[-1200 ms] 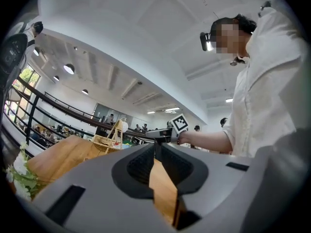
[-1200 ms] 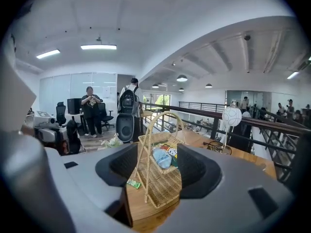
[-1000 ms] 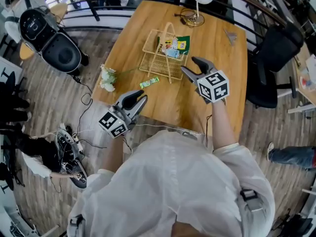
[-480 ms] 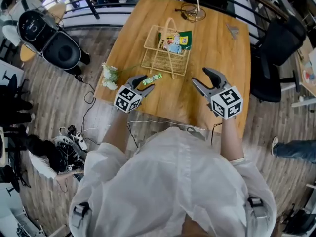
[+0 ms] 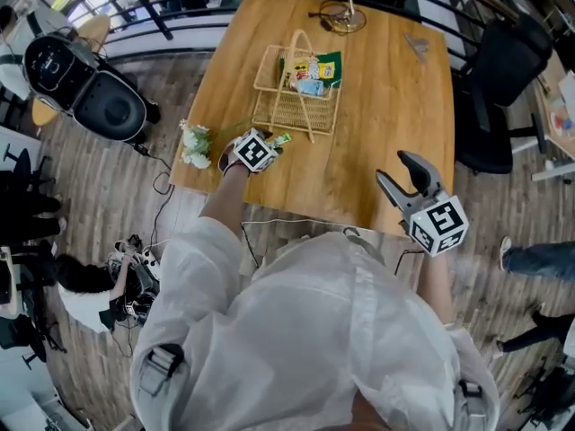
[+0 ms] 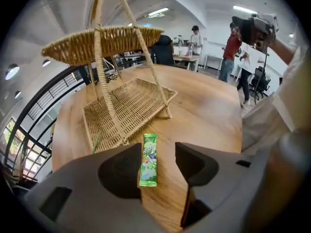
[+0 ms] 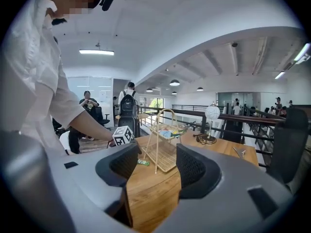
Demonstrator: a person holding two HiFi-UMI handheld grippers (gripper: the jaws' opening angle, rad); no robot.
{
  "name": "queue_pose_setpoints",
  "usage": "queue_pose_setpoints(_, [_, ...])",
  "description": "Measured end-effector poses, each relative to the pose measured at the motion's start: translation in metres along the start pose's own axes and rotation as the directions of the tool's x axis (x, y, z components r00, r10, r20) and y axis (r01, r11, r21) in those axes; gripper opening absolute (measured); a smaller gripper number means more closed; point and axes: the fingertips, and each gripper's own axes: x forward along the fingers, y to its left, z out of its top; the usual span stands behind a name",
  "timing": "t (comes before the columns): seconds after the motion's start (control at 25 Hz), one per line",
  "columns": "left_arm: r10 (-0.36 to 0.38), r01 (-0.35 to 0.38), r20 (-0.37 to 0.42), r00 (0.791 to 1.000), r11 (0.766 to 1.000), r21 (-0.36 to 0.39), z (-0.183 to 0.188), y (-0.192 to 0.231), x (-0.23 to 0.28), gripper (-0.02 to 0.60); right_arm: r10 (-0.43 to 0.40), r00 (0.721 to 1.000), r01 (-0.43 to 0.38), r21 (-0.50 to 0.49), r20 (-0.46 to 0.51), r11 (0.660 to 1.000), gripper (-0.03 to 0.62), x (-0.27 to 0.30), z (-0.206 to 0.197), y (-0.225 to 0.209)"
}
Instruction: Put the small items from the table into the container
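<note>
A green sachet (image 5: pixel 280 139) (image 6: pixel 149 160) lies flat on the wooden table (image 5: pixel 386 106), just in front of the two-tier wicker basket (image 5: pixel 296 97) (image 6: pixel 126 110). The basket's upper tier holds several small packets (image 5: pixel 310 72). My left gripper (image 5: pixel 269 146) (image 6: pixel 158 154) tilts down over the sachet. Its jaws are opening, and the sachet lies between them without either pad pressing on it. My right gripper (image 5: pixel 395 171) (image 7: pixel 157 161) hangs open and empty over the table's near right edge, pointing at the basket (image 7: pixel 165 149).
A white desk lamp (image 5: pixel 346 7) and a small grey item (image 5: pixel 418 48) stand at the far end of the table. White flowers (image 5: pixel 193 142) lie at its left edge. A black office chair (image 5: pixel 503 70) is on the right and a black machine (image 5: pixel 81 79) on the floor at left.
The left gripper came from off the table's near left edge onto the sachet, tipped downward and spread its jaws. The right gripper drew back toward the table's near right edge.
</note>
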Motion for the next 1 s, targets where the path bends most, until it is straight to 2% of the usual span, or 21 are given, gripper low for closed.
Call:
queue_pose_setpoints(0.24, [-0.017,0.028,-0.164,0.986,0.997,0.069,-0.007,0.008,0.036,0.216,-0.054,0.998,0.054,0.022,-0.022,0.998,0.249,-0.028,-0.014,-0.003])
queue_pose_setpoints(0.56, [-0.102,0.125,-0.362,0.927,0.991,0.039,-0.036,-0.002,0.060,0.201,-0.104,0.994,0.106,0.032,-0.039,0.994,0.249,-0.042,-0.019,-0.016])
queue_pose_setpoints(0.8, [-0.180,0.189,-0.353,0.918,0.982,-0.009,-0.039,-0.009,0.061,0.187,-0.099,0.994,0.100,0.025,-0.038,0.995,0.249,-0.038,-0.010,-0.020])
queue_pose_setpoints(0.92, [-0.163,0.171,-0.352,0.922,0.985,-0.009,-0.044,-0.004,0.059,0.183,-0.090,0.995,0.091,0.022,-0.034,0.996,0.249,-0.033,-0.007,-0.019])
queue_pose_setpoints(0.96, [-0.156,0.165,-0.353,0.923,0.986,-0.005,-0.044,-0.003,0.058,0.168,-0.088,0.996,0.088,0.021,-0.031,0.996,0.249,-0.032,-0.005,-0.019])
queue_pose_setpoints(1.0, [-0.151,0.162,-0.354,0.923,0.987,0.001,-0.043,-0.003,0.056,0.127,-0.086,0.996,0.086,0.018,-0.030,0.996,0.249,-0.030,-0.004,-0.019])
